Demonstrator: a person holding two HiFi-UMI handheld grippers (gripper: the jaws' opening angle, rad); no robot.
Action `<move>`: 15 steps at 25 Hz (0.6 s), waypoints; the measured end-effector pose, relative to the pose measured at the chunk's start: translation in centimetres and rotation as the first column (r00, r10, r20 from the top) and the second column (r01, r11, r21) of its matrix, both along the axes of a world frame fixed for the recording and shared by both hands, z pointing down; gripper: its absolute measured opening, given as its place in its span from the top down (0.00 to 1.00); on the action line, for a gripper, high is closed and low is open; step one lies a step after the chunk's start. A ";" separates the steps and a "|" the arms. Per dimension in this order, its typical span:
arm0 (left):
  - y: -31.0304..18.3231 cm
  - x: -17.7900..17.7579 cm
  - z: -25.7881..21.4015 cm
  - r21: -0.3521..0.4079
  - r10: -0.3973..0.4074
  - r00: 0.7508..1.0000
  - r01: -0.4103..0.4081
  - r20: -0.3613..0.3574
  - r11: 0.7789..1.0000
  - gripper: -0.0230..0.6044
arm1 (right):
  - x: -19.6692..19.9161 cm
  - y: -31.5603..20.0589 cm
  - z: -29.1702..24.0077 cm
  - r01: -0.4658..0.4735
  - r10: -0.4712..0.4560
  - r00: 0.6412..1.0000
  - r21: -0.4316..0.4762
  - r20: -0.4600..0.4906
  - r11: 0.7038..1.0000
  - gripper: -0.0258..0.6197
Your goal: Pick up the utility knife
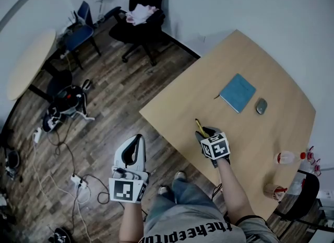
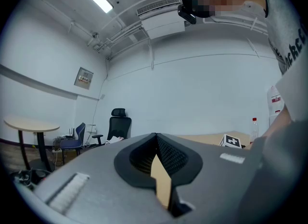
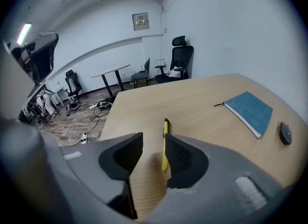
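Light wooden tabletop [image 3: 202, 102]: slim yellow-and-black utility knife [image 3: 165, 143] between right claw [image 3: 153, 153] jaws spread wide, nothing gripped, knife beside 3 o'clock jaw, long axis toward 12 o'clock; left claw [image 2: 156, 158] closed, empty.

Matt, pale wood grain on the table [image 1: 271, 148]; smooth yellow plastic on the utility knife [image 3: 165, 146]. Matt grey plastic on the right gripper [image 3: 152, 143] (black ribbed pads [image 3: 179, 156] inside). Dull teal cover on the notebook [image 3: 250, 111]; dark wood-plank floor [image 1: 120, 95].
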State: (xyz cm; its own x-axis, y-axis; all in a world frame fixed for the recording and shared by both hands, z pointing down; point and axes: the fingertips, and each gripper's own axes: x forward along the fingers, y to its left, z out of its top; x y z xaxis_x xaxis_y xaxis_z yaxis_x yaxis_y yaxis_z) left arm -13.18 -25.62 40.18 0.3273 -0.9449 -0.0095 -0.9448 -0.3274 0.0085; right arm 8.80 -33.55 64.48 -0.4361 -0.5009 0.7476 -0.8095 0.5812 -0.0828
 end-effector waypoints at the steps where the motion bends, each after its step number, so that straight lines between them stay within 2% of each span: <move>1: 0.0 -0.1 0.1 -0.002 -0.005 1.000 0.005 0.001 1.000 0.94 | 0.1 -0.2 0.3 -0.004 0.004 1.000 -0.006 -0.003 1.000 0.73; 15: -0.8 -1.3 0.6 -0.021 -0.039 0.999 0.039 0.006 0.999 0.94 | 0.7 -1.0 2.9 -0.016 0.012 0.996 -0.048 -0.083 0.999 0.74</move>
